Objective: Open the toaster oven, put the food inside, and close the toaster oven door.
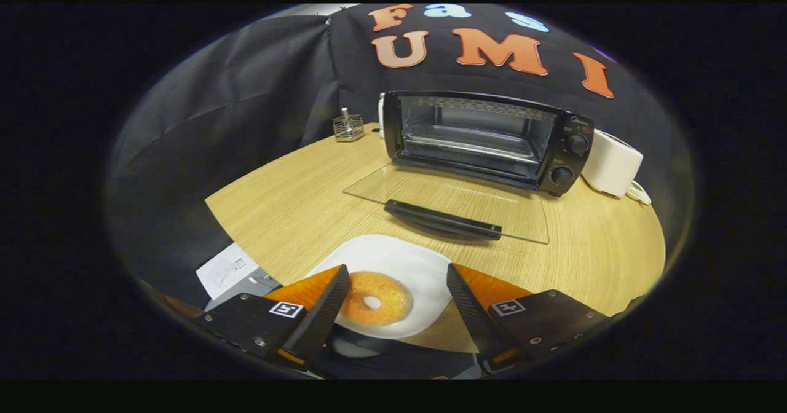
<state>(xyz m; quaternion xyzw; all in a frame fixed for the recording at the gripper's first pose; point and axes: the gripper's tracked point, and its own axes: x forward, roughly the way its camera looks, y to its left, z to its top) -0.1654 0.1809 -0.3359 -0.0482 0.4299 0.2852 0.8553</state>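
Jaws are released, spread wide, gripping nothing. The gripper [398, 299] hovers over the near end of the light wood-grain counter [295, 210], and the round orange-brown glazed doughnut [375, 299] sits in the gap between the fingers, closer to the left finger than to the right. It lies flat on the white, shallow, rounded plate [424, 278]; the left fingertip overlaps the doughnut's edge in the view, but contact cannot be told from this angle.

Key relation: doughnut sits slightly left of jaw centre, so the closing line is off. It is a ring with no long axis, so any grasp angle across its width works; the only correction needed looks like a small shift left, then down.

The black toaster oven [486, 139] stands straight beyond the fingers at the far side of the counter. Its clear glass door [442, 195] is already folded down flat, and the black bar handle [442, 219] lies crosswise between plate and cavity. Open step looks done; picking up the food is the step in hand.

Judgement: path from plate to cavity runs forward over the lowered door and handle, so the doughnut must be lifted clear of both. Risk: thin, flat item on a plate, so the fingers may scrape the plate or pinch only the rim.
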